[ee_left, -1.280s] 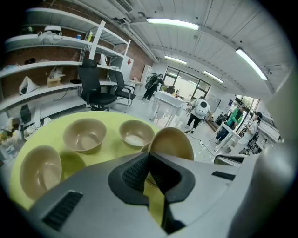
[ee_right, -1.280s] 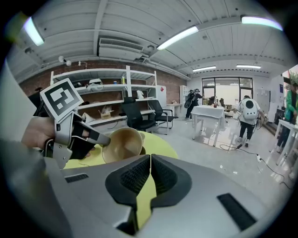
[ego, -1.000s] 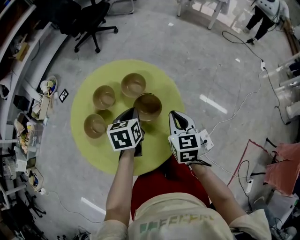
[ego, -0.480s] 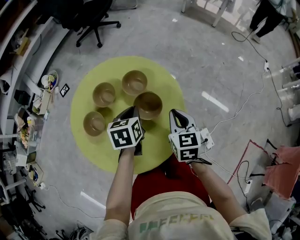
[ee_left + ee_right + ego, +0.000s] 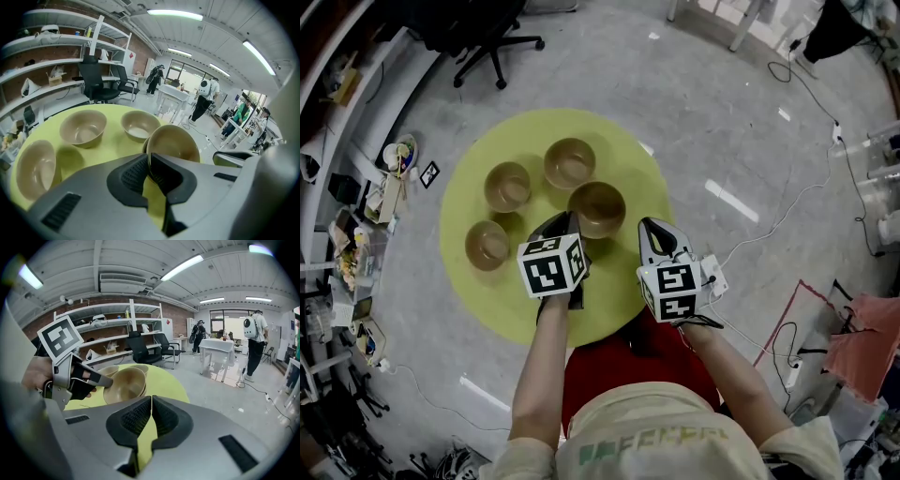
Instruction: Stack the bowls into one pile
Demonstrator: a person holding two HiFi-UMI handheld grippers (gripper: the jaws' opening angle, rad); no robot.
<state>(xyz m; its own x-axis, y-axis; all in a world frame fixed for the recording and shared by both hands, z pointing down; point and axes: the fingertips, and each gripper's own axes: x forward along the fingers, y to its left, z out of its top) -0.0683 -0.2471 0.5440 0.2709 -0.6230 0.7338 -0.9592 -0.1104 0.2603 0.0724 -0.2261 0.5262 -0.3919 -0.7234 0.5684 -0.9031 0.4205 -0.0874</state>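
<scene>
Four tan bowls sit on the round yellow table (image 5: pixel 614 281). Three stand alone: one at far left (image 5: pixel 508 187), one at the far side (image 5: pixel 569 164), one at near left (image 5: pixel 487 246). My left gripper (image 5: pixel 565 221) is shut on the near rim of the fourth bowl (image 5: pixel 596 209), which tilts in the left gripper view (image 5: pixel 173 143) and seems to rest on another bowl under it. The right gripper view shows that bowl (image 5: pixel 124 383) in the left gripper (image 5: pixel 101 379). My right gripper (image 5: pixel 652 228) hovers to the right over the table's edge, shut (image 5: pixel 151 401) on nothing.
A black office chair (image 5: pixel 483 37) stands beyond the table. Cluttered shelves (image 5: pixel 356 216) line the left side. Cables (image 5: pixel 787 216) and a red cloth (image 5: pixel 862 328) lie on the floor at right. People (image 5: pixel 255 341) stand near a white table in the background.
Grippers and bowls keep their places; only the head view has shifted slightly.
</scene>
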